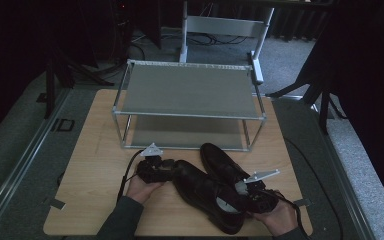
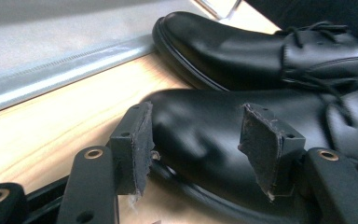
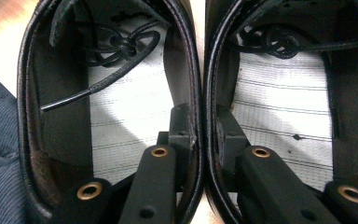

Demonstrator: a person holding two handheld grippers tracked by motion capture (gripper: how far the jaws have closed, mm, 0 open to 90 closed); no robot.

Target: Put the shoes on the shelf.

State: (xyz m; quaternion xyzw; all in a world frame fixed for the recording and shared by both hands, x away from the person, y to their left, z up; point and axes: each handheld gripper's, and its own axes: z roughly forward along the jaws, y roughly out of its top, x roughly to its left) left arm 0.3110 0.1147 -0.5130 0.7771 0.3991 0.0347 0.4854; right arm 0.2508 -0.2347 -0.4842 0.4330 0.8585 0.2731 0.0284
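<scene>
**Pair of black shoes pinched together at the heels, left tool at the toe**

Two black leather lace-up shoes lie side by side on the wooden table (image 1: pixel 95 165), just in front of a two-tier metal shoe rack (image 1: pixel 187 92) whose shelves are bare. In the high view the left shoe (image 1: pixel 200 192) lies nearer the person, its toe pointing toward the left tool, and the right shoe (image 1: pixel 220 162) lies beside it, its toe close to the rack's lower shelf.

The right tool (image 1: pixel 252 192) sits at the heel end of the pair, held in the person's right hand (image 1: pixel 275 217). Its own view looks down into both shoe openings: one jaw is inside the left shoe (image 3: pixel 107 107), the other inside the right shoe (image 3: pixel 284 107), and the two inner side walls are pressed together between them. So the right tool is clamped on both shoes at once. Striped pale insoles and black laces show inside each opening.

The left tool (image 1: pixel 155 167), held in the left hand (image 1: pixel 142 190), is at the toe of the nearer shoe. In its own view the jaws stand apart, one on each side of the glossy toe cap of the left shoe (image 2: pixel 205 140); whether the pads (image 2: pixel 137 144) touch the leather cannot be told. The right shoe (image 2: pixel 242 46) lies beyond it, next to the rack's silver lower rail (image 2: pixel 60 70).
</scene>
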